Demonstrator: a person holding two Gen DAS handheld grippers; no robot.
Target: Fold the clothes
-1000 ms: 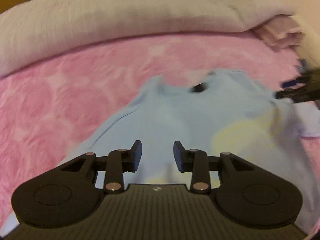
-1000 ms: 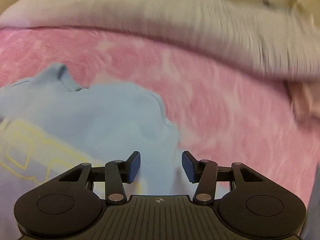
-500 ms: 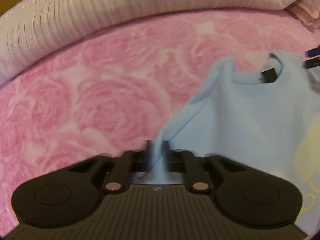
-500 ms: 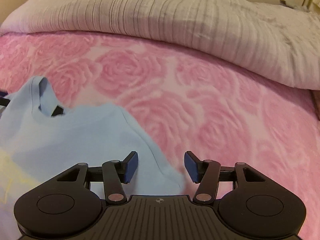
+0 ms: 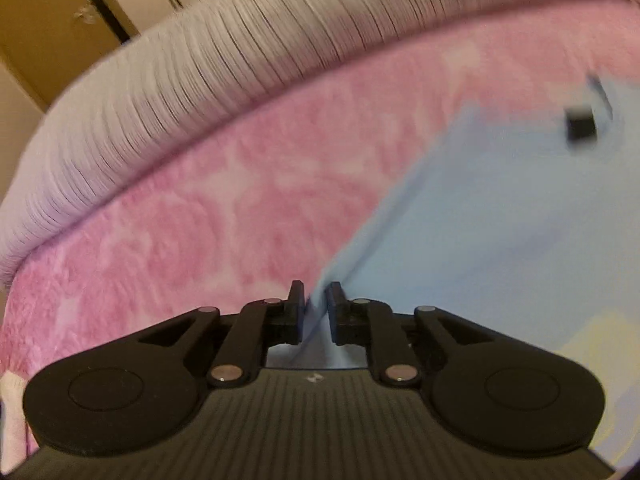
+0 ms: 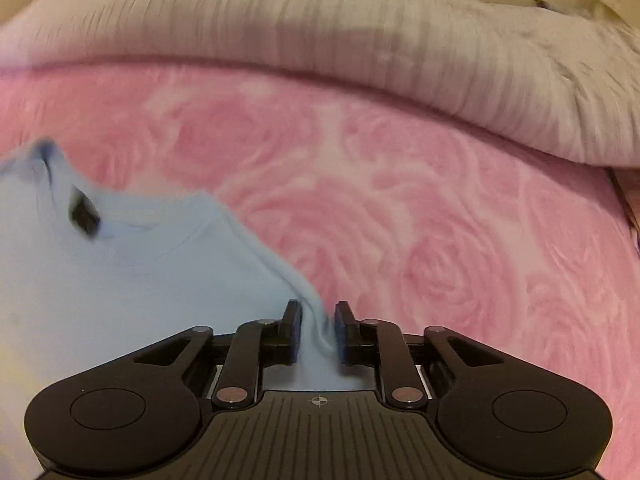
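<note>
Pink rose-patterned bedspread (image 6: 420,208), grey duvet (image 6: 360,28)

Light-blue T-shirt (image 6: 132,280) with pale-yellow print and black neck label (image 6: 83,216); rose-patterned pink blanket (image 6: 420,220) beyond the claw; ribbed grey-white duvet (image 6: 360,40) farther off.

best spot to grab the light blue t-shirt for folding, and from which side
By its two shoulder edges, one per gripper, coming from the outer sides. The light blue t-shirt lies flat on the pink blanket with its collar midway; cloth already sits between the left gripper and right gripper fingers.
</note>
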